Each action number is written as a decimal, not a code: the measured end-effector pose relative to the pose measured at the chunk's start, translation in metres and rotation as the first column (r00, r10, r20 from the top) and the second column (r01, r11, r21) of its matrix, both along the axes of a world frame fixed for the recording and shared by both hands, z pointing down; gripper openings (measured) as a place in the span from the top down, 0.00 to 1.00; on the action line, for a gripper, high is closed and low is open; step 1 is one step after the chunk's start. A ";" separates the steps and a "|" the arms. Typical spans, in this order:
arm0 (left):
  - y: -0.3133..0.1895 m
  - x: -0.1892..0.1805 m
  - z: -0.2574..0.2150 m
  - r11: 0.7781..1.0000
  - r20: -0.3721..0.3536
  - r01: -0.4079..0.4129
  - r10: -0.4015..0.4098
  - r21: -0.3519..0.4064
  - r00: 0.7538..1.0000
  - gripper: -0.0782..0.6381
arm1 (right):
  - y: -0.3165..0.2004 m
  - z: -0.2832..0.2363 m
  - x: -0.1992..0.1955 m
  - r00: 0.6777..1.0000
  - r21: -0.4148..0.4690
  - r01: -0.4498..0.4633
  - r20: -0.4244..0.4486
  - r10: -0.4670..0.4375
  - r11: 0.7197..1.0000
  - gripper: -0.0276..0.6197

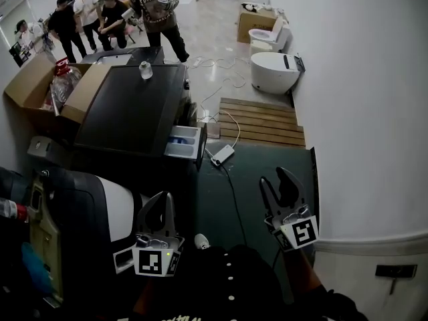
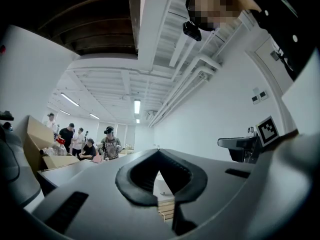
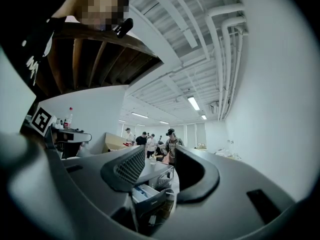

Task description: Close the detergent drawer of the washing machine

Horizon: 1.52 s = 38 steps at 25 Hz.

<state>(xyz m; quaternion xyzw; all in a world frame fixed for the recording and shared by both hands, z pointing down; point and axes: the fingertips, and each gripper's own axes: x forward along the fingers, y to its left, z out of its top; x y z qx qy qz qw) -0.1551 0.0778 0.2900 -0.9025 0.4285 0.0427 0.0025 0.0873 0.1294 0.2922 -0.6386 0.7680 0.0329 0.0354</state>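
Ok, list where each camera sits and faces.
Head view: on the person's head, steeply down at the dark grey washing machine; left tongs and right tongs show.
Left gripper view: along the shut left tongs, towards distant people.
Right gripper view: between the open right tongs, at the pulled-out white detergent drawer.
Shared: head and right views show that drawer.

Head view: set high, pitched steeply down, well back from the washing machine (image 1: 130, 109). The left gripper (image 1: 162, 202) and right gripper (image 1: 275, 182) sit at its bottom edge.

Left gripper view: low, tilted up along its jaws toward the ceiling and far wall.

Right gripper view: low, faces the detergent drawer (image 3: 145, 193) through its jaws, nearer than the head view.

All three share the group of people (image 1: 100, 15) at the room's far end.
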 end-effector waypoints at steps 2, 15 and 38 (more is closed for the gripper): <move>-0.004 -0.004 0.002 1.000 -0.001 -0.012 0.012 -0.004 1.000 0.87 | -0.004 -0.002 -0.006 1.000 0.002 -0.014 0.005 0.014 1.000 0.65; -0.024 0.013 0.016 0.998 0.017 -0.054 0.055 -0.030 0.998 0.87 | -0.013 0.022 0.012 0.997 -0.049 -0.071 0.030 0.073 0.996 0.65; -0.108 0.124 0.015 1.000 0.032 -0.002 0.003 -0.015 0.999 0.87 | -0.104 0.018 0.129 0.998 -0.020 -0.034 0.046 0.035 0.999 0.65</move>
